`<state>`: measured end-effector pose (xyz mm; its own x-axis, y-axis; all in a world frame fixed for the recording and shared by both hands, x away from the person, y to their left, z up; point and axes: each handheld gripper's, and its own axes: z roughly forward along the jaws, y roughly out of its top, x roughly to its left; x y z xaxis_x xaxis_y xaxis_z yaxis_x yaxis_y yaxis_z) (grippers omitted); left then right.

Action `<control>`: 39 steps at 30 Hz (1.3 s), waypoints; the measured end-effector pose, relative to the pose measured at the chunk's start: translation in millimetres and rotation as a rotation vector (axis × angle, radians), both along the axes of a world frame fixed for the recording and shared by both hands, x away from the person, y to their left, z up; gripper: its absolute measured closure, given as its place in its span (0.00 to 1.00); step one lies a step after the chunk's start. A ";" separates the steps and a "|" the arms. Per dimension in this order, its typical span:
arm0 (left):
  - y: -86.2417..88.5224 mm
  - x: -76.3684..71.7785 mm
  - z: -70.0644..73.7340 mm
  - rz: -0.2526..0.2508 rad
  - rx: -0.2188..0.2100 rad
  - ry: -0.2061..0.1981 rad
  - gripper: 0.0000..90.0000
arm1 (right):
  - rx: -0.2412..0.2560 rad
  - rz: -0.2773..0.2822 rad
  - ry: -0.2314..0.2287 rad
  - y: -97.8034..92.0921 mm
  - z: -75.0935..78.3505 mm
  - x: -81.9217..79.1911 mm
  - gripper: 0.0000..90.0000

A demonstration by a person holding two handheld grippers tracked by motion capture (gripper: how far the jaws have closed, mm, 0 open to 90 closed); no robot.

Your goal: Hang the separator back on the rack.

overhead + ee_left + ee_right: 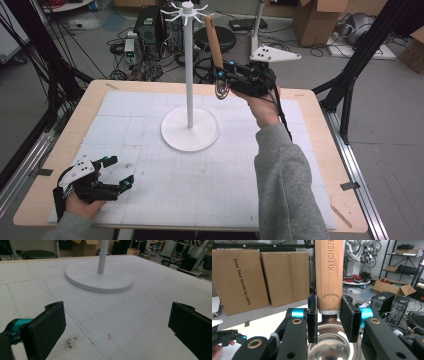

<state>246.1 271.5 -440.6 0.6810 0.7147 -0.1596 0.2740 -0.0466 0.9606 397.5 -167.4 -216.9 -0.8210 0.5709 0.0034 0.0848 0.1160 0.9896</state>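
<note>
Even, soft light; slight blur

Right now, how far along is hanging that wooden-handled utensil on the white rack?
Done: the right gripper has the wooden-handled utensil clamped at the handle's base and lifted beside the white hook stand. Left: none of its hooks carries it yet. The left gripper rests open on the mat.

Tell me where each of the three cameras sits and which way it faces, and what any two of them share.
High view: above the person's side, looking forward and down on the table; both forearms show, the left tool and the right tool.
Left gripper view: rides the left tool, low over the mat, facing the white stand; its jaws stand wide apart.
Right gripper view: rides the right tool, facing the room; jaws clamp the wooden-handled utensil.
Shared: high and left gripper views both show the stand's base.
</note>
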 end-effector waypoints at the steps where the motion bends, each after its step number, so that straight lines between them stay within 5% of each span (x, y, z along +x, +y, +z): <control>1: 0.6 0.2 0.1 0.001 0.002 -0.002 0.02 | -0.001 -0.003 -0.001 0.5 -0.3 0.6 0.77; 39: 2.9 -1.8 0.1 0.007 -0.002 0.005 0.02 | -0.022 -0.027 0.020 19.3 -8.5 8.3 0.77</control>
